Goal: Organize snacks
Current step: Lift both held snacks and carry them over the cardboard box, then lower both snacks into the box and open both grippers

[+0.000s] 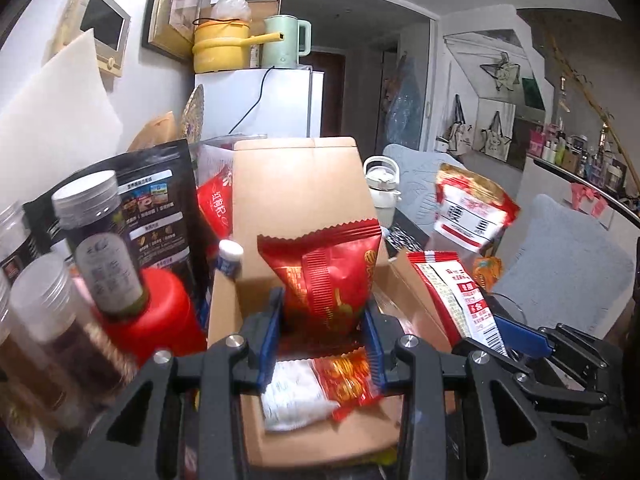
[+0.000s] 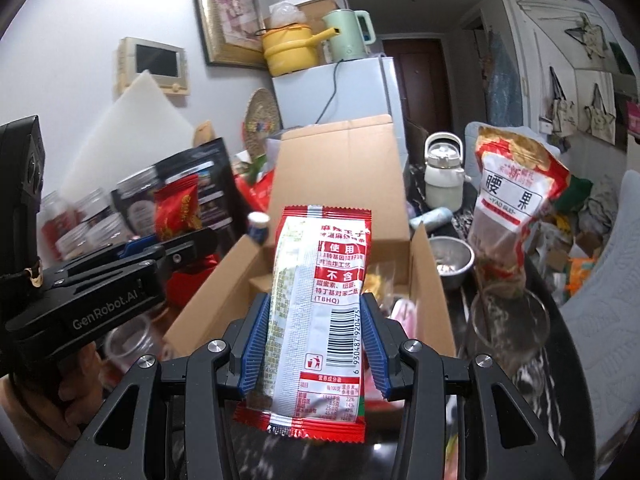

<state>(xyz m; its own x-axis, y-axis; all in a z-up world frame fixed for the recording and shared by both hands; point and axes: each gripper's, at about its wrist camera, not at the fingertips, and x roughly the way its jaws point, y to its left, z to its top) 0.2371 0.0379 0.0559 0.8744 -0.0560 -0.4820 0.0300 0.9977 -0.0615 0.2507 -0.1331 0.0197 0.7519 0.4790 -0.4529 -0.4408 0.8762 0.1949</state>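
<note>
My left gripper (image 1: 322, 312) is shut on a puffy red snack packet (image 1: 324, 276) and holds it over the open cardboard box (image 1: 296, 184). A white packet (image 1: 292, 396) and a red packet (image 1: 348, 376) lie in the box below it. My right gripper (image 2: 316, 320) is shut on a red-and-white snack packet (image 2: 320, 300) with a barcode, held upright over the near edge of the same box (image 2: 340, 168). The right gripper also shows in the left wrist view (image 1: 520, 336) with its packet (image 1: 456, 296), and the left gripper shows in the right wrist view (image 2: 160, 248) with its red packet (image 2: 178, 208).
Clear jars (image 1: 92, 236), a red canister (image 1: 160, 320) and a black pouch (image 1: 156, 196) stand left of the box. A cashew bag (image 2: 516, 200) stands in a glass (image 2: 508, 320) on the right, near a metal bowl (image 2: 452, 256) and a white kettle (image 2: 442, 172). A fridge (image 2: 340, 92) stands behind.
</note>
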